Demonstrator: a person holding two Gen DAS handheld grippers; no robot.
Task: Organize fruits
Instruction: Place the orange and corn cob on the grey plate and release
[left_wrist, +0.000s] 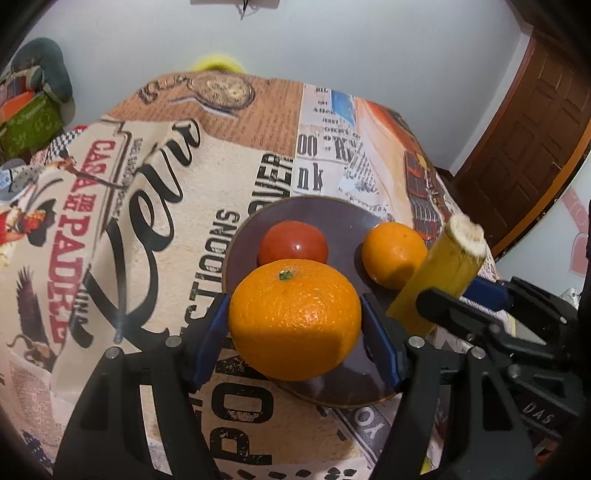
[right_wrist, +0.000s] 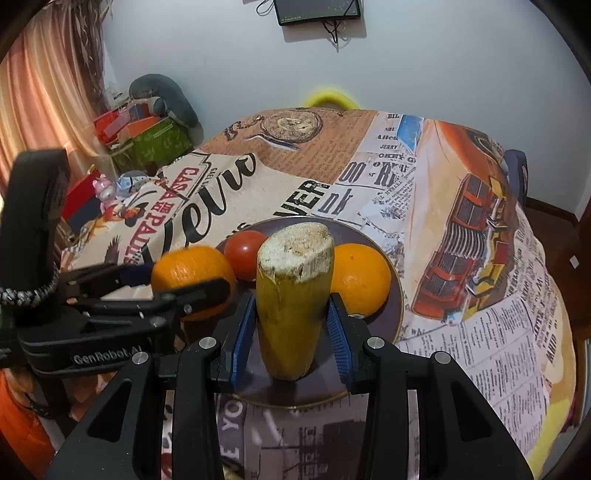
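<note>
Plate (left_wrist: 258, 221): you see only its far rim and a near arc in the left wrist view; the held orange (left_wrist: 295, 317) covers the middle.
Tomato (right_wrist: 245, 254): in your right wrist view its right side is hidden behind the yellow cut stalk (right_wrist: 291, 302).
Stalk's lower end: covered by your right gripper (right_wrist: 291, 332).
Yellow object (left_wrist: 218, 62) behind the tabletop: blurred, cannot tell what.
Wall screen (right_wrist: 317, 11): cut off by the top edge.

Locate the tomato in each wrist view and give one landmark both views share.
Left wrist: the tomato lies centre frame on the plate, just behind the orange held in the left gripper.
Right wrist: the tomato lies left of centre, partly hidden behind the yellow stalk in the right gripper.
Shared landmark: the loose orange on the plate's right side.
</note>
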